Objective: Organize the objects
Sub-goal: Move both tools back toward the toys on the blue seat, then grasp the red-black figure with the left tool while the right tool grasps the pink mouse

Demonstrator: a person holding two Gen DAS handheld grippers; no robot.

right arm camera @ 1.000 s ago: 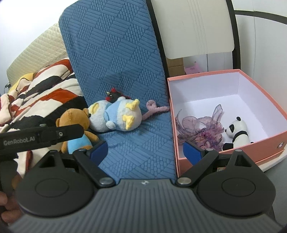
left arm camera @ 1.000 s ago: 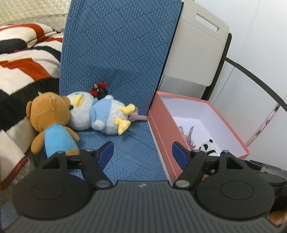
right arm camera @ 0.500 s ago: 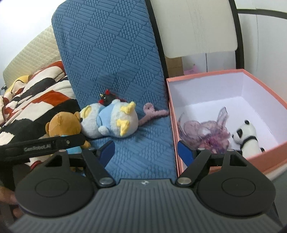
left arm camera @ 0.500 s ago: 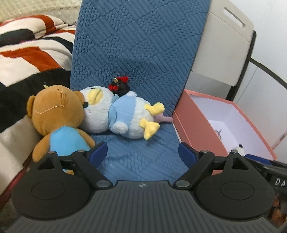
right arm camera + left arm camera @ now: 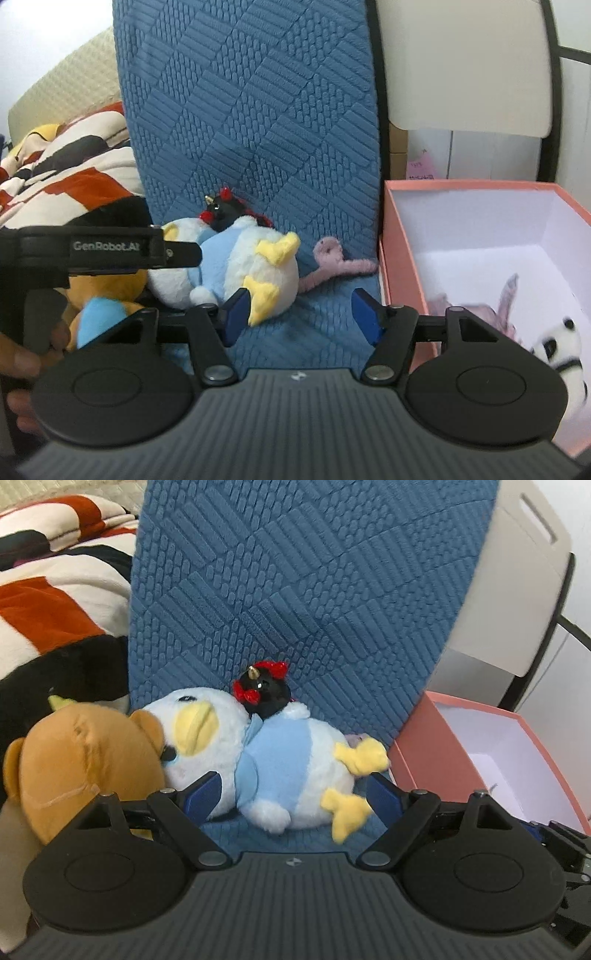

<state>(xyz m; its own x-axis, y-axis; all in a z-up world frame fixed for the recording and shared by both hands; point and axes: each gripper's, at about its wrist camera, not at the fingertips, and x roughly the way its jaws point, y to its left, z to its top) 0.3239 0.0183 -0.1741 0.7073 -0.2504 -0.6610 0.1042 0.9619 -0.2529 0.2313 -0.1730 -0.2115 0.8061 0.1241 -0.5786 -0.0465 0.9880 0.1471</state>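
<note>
Duck [image 5: 280, 771], soft light plush lying on blue mat [image 5: 295, 590] between bear [image 5: 74, 760] and pink box [image 5: 461, 746], likely squashes easily, best pinched across its round belly; left claw [image 5: 293, 795] wide open, straddling it, blades near, contact unclear; right claw [image 5: 301, 314] open, empty, just beside.

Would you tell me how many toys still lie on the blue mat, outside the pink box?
4: a brown bear at the left, a blue duck beside it, a small black toy atop the duck, and a pink worm-like toy beside the pink box. Others may be hidden.
</note>
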